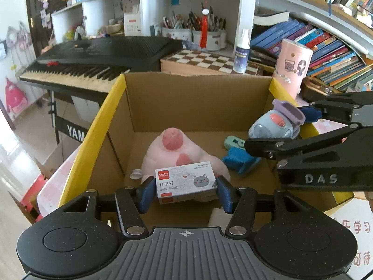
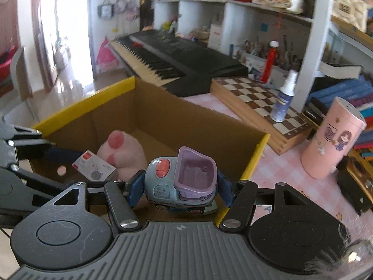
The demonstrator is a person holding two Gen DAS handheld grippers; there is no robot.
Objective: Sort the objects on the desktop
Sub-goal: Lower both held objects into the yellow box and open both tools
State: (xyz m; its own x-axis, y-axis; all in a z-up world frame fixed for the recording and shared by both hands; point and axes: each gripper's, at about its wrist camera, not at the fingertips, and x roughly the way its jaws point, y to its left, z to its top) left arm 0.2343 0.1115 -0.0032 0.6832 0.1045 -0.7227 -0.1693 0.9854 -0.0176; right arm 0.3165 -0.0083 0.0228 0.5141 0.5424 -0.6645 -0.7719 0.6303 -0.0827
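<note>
My left gripper [image 1: 185,190] is shut on a white staple box with a grey cat face [image 1: 185,182] and holds it over the open cardboard box [image 1: 198,98]. My right gripper [image 2: 179,190] is shut on a blue toy truck with a purple bin [image 2: 180,179], held above the box's right wall; the truck also shows in the left wrist view [image 1: 277,122]. Inside the box lie a pink plush paw [image 1: 177,151], a blue object [image 1: 240,159] and a small teal item [image 1: 233,141]. The staple box also shows in the right wrist view [image 2: 94,165].
A pink cylinder canister [image 2: 333,140] stands right of the box on the pink desk. A chessboard [image 2: 256,100] with a spray bottle [image 2: 283,98] lies behind. A black keyboard [image 1: 93,56] sits behind left. Books [image 1: 326,46] fill the right shelf.
</note>
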